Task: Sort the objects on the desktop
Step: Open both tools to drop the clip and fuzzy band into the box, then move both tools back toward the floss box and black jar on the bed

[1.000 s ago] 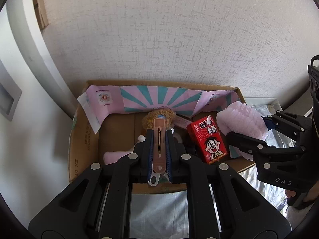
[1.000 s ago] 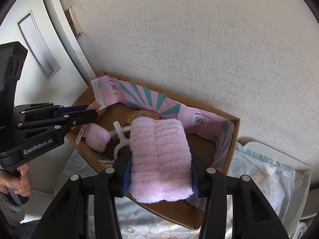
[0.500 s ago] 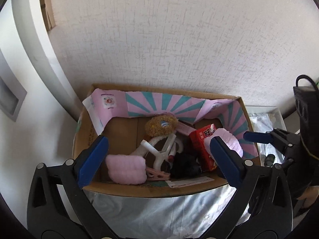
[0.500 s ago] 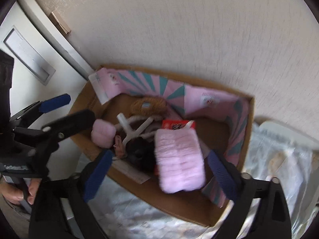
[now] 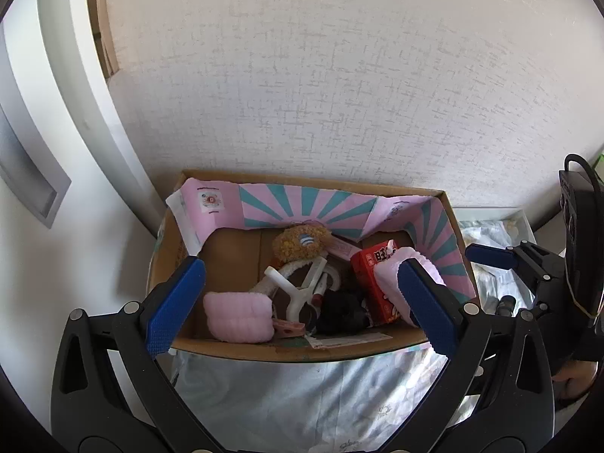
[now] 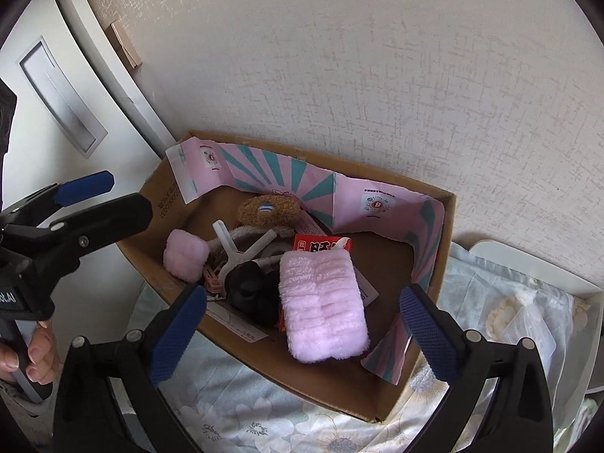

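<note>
A cardboard box (image 5: pixel 264 351) (image 6: pixel 328 377) with a pink and teal paper lining stands against the wall. In it lie a large pink fluffy pad (image 6: pixel 322 309) (image 5: pixel 390 270), a small pink fluffy pad (image 5: pixel 238 317) (image 6: pixel 185 256), a red milk carton (image 5: pixel 373 283) (image 6: pixel 321 245), a brown plush (image 5: pixel 300 243) (image 6: pixel 268 209), a white clip (image 5: pixel 298 290) (image 6: pixel 241 253), a pink clip (image 5: pixel 288 326) and a black item (image 5: pixel 341 309) (image 6: pixel 253 290). My left gripper (image 5: pixel 298 302) (image 6: pixel 98 200) is open and empty above the box's front edge. My right gripper (image 6: pixel 302 334) (image 5: pixel 490 260) is open and empty above the box's near right side.
The box sits on a pale floral cloth (image 5: pixel 302 396) (image 6: pixel 264 415). A white tray (image 6: pixel 528 302) (image 5: pixel 502 222) with plastic-wrapped items lies to the right. A textured wall (image 5: pixel 302 94) is behind, a white door frame (image 5: pixel 75 113) to the left.
Both grippers opened. The left one let a pink clip fall into the box, the right one dropped the large pink pad onto the carton. Both then drew back.
</note>
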